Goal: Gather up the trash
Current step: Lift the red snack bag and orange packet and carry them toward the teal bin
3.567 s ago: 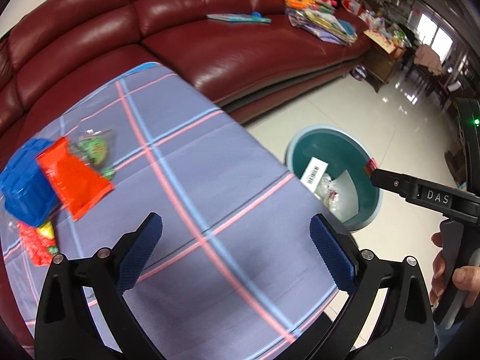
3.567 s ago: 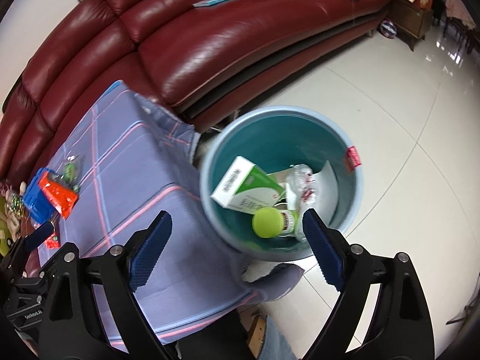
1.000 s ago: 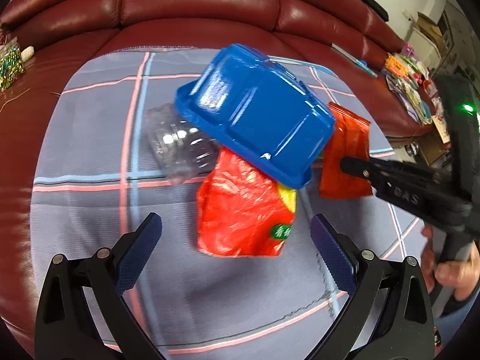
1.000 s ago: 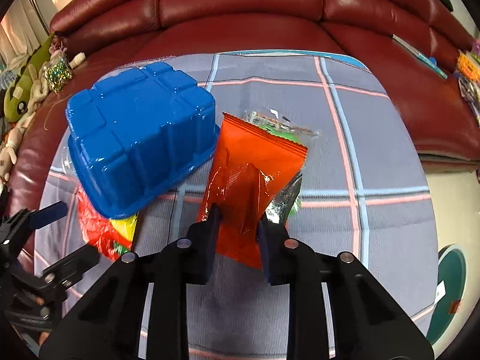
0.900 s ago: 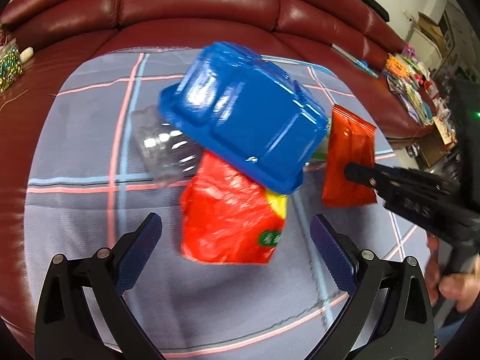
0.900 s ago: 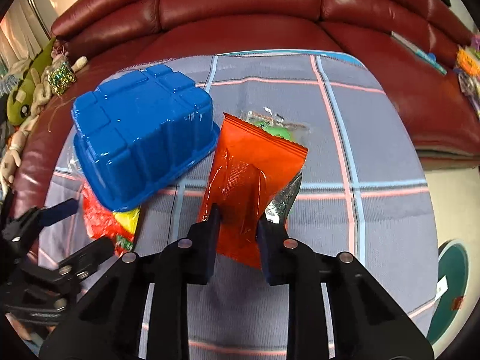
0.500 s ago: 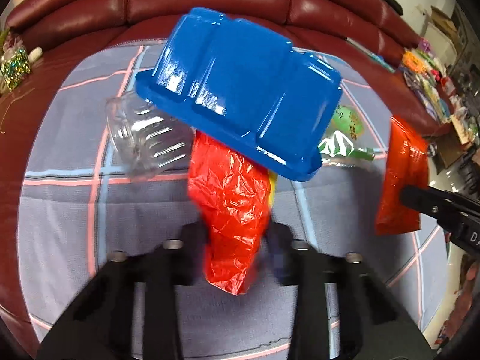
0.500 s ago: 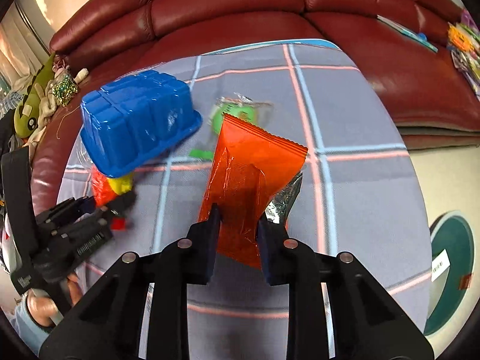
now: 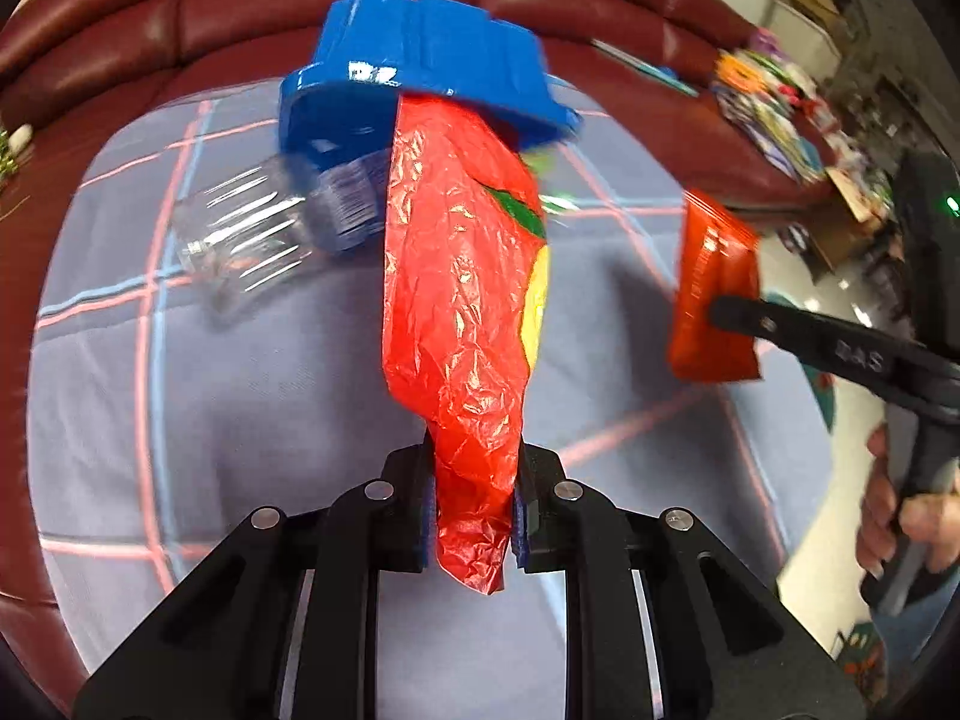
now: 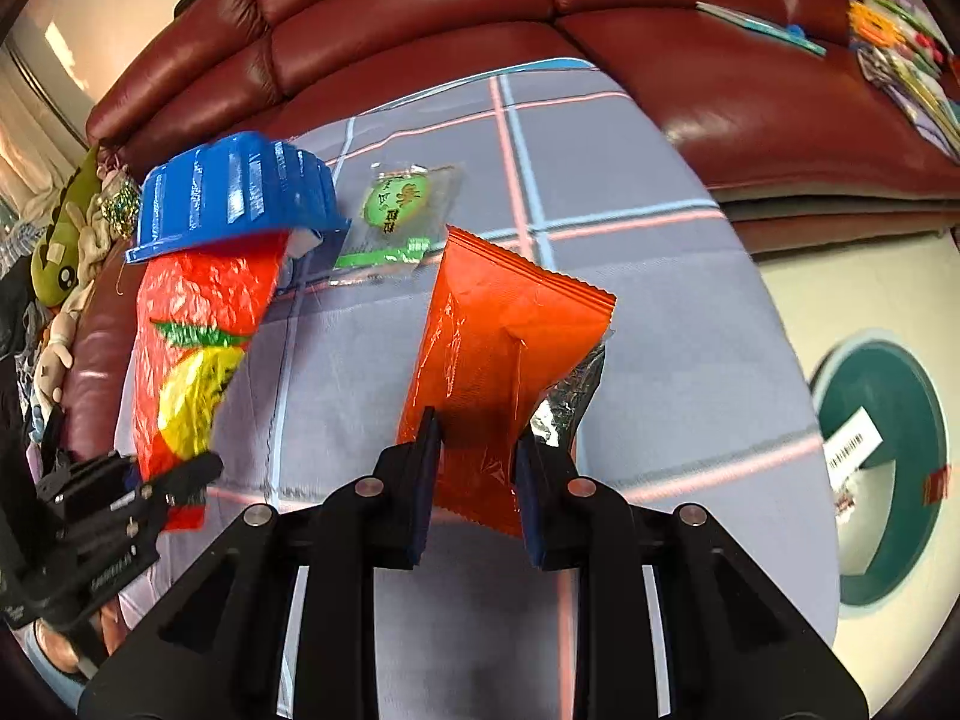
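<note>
Left wrist view
Left gripper [image 9: 471, 516]: its jaws have just closed and now clamp the lower end of a crinkled red plastic bag [image 9: 465, 300], which stands up from the fingers above the cloth.
Blue tub [image 9: 420, 69]: upside down behind the bag's top edge, seemingly touching it; blurred.
Clear plastic container [image 9: 240, 240]: lies on its side at the left, partly under the tub.
Cloth [image 9: 240, 390]: grey-blue with pink and blue stripes, spread over a dark red leather sofa [image 9: 150, 12].
Right gripper [image 9: 729, 309]: comes in from the right, held by a hand [image 9: 900, 522], pinching an orange packet [image 9: 714, 294] clear of the cloth.

Right wrist view
Right gripper [image 10: 477, 480]: fingers narrow, gripping the orange packet's lower edge; its silver lining shows at the right.
Green snack wrapper [image 10: 399, 216]: flat on the cloth, between tub and packet.
Left gripper: far left, holding the red bag.
Teal bin [image 10: 882, 468]: on the floor beyond the cloth's right edge, with trash inside.
</note>
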Motion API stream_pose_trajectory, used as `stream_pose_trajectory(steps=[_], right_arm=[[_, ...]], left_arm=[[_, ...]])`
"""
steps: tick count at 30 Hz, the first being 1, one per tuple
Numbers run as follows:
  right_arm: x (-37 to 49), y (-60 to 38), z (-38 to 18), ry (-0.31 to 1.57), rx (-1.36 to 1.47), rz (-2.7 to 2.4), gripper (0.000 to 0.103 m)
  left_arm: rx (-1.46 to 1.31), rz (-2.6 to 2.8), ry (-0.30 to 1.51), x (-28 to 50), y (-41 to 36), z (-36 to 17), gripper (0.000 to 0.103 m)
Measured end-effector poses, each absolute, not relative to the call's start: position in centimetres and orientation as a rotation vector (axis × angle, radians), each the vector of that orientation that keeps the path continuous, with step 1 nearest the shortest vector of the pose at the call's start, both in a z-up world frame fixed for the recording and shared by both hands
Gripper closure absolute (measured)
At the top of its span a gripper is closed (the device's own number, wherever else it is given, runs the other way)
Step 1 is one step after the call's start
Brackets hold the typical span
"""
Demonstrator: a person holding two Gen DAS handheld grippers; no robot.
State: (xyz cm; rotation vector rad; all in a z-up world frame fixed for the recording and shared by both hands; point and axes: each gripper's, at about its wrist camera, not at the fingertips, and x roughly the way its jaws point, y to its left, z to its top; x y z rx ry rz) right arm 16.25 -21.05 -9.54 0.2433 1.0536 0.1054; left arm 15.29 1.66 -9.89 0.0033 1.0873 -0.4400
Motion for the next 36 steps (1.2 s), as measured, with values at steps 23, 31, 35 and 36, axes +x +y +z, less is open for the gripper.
stream_pose_trajectory(steps=[23, 31, 35, 36], right_arm=[[5.4, -28.7, -7.5, 0.976, 0.322, -0.001, 0.080], [3.3, -33.5, -6.7, 0.933, 0.375, -0.070, 0.080], [1.9, -37.5, -5.9, 0.895, 0.418, -0.134, 0.079], [1.5, -38.5, -5.8, 0.888, 0.430, -0.151, 0.079]], left_arm=[[0.163, -0.617, 1.065, 6.6, -8.3, -8.0, 0.084], [0.197, -0.651, 1.054, 6.9, -11.0, -7.0, 0.084], [0.236, -0.701, 1.051, 7.1, -14.1, -6.5, 0.084], [0.248, -0.721, 1.053, 7.2, -15.3, -6.4, 0.084]])
